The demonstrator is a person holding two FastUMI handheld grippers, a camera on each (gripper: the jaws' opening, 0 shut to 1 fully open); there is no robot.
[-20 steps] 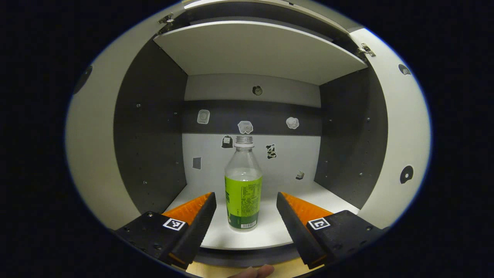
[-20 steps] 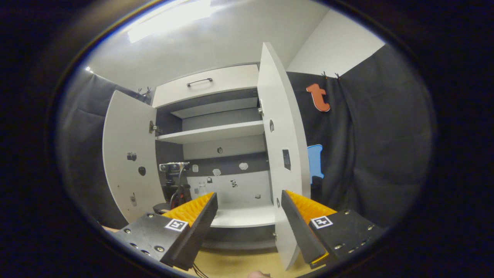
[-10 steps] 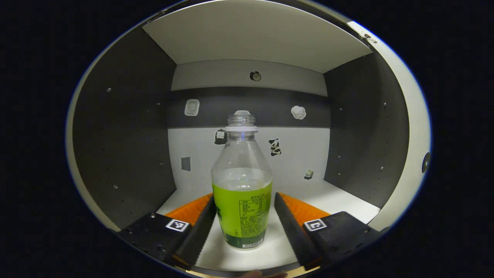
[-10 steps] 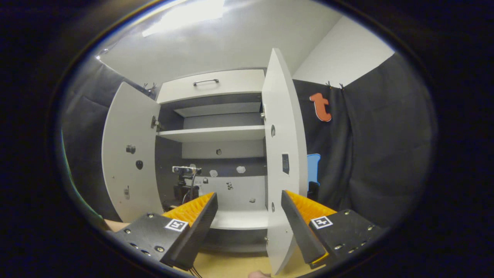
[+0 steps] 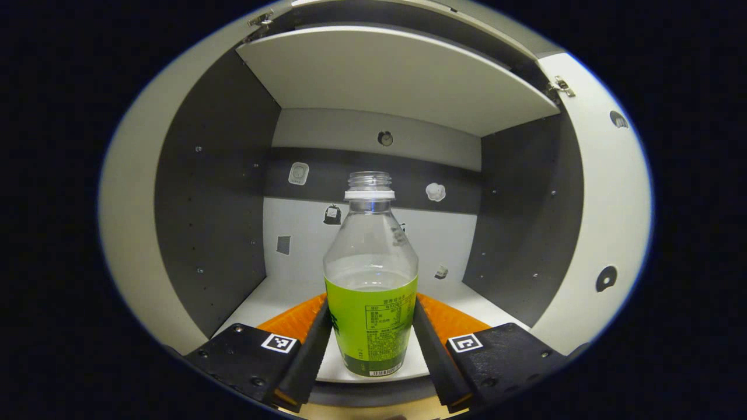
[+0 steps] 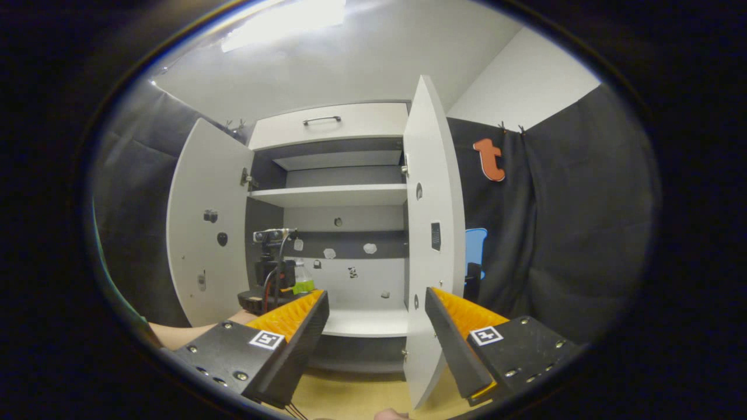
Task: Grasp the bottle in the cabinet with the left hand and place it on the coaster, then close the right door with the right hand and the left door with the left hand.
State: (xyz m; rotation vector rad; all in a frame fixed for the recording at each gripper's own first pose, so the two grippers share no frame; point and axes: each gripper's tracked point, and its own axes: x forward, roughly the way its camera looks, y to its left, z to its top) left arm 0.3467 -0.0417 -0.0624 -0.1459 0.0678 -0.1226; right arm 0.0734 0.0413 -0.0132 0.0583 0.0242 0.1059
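Left tongs [image 5: 372, 344] clenched on the green-labelled, uncapped clear plastic bottle [image 5: 370, 280], both fingers pressing its label; the bottle's base appears at or just above the front edge of the white lower shelf [image 5: 274, 294] of the cabinet. Right tongs [image 6: 376, 326] released, holding nothing, near the edge of the white right door [image 6: 435, 233]. Judged progress: grasp made; placement on the coaster and closing of the right door and white left door [image 6: 204, 227] remain.
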